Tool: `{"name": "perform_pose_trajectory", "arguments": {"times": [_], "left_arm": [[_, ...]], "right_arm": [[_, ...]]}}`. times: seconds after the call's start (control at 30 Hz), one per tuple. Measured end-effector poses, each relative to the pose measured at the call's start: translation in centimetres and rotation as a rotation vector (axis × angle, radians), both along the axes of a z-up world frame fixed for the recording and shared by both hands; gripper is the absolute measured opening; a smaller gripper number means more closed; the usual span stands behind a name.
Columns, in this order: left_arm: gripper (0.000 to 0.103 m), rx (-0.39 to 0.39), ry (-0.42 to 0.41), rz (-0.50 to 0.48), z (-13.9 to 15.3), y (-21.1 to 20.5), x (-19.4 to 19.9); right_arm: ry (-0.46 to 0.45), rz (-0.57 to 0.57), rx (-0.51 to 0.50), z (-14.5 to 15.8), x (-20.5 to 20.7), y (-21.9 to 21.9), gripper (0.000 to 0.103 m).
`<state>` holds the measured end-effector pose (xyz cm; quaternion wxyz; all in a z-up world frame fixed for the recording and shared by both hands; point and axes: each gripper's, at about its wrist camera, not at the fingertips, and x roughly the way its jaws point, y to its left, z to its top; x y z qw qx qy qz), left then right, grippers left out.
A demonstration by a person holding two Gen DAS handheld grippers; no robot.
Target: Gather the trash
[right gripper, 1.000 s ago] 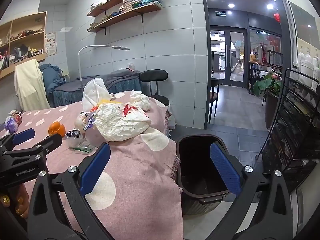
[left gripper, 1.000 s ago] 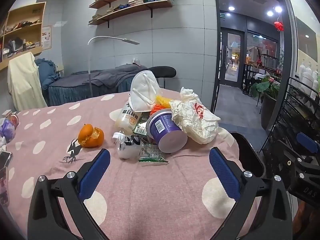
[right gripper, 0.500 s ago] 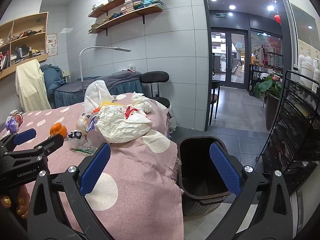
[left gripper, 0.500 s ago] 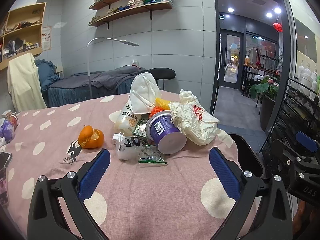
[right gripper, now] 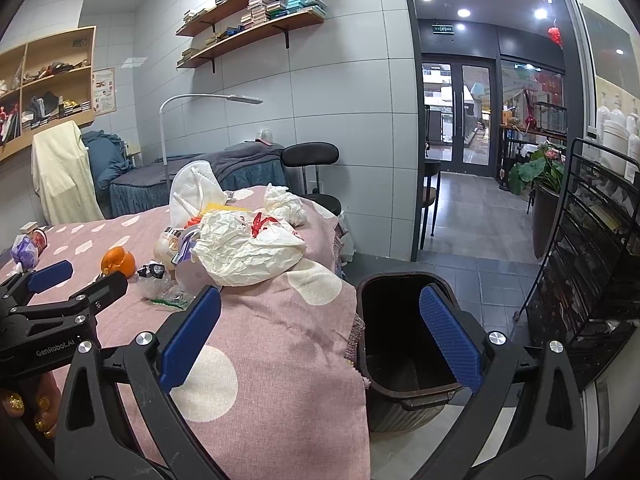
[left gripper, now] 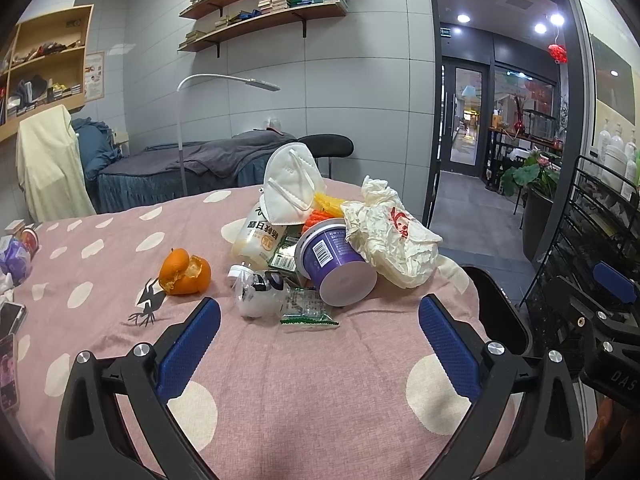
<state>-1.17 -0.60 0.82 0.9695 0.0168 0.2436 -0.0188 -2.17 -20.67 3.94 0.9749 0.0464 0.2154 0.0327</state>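
A heap of trash lies on the pink dotted tablecloth [left gripper: 280, 380]: a purple tub [left gripper: 334, 260] on its side, a crumpled white bag [left gripper: 394, 240], a white face mask [left gripper: 290, 182], a pale bottle [left gripper: 260, 238], a green wrapper [left gripper: 308, 312] and an orange peel [left gripper: 184, 272]. My left gripper [left gripper: 320, 338] is open and empty, hovering short of the heap. My right gripper [right gripper: 320, 334] is open and empty at the table's right edge, above the dark trash bin [right gripper: 404, 344] on the floor. The bag [right gripper: 248, 248] and the left gripper [right gripper: 60, 284] show in the right wrist view.
A black wire rack [right gripper: 592, 264] stands right of the bin. A black stool [right gripper: 310, 156] and a bed [left gripper: 180, 164] are behind the table. Phones [left gripper: 8, 344] and small jars [left gripper: 24, 240] lie at the table's left edge. A potted plant [right gripper: 540, 176] stands near the doorway.
Both grippers have stayed open and empty. The views have shifted only slightly; the trash has not moved.
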Motion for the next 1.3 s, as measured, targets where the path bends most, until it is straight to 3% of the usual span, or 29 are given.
{"name": "perform_pose_trajectory", "arguments": {"times": [1.3], "left_arm": [[0.097,-0.009,0.034,0.01,-0.71,0.56,0.4]], "right_arm": [[0.03,0.012,0.001,-0.69,0.64,0.36,0.098]]}}
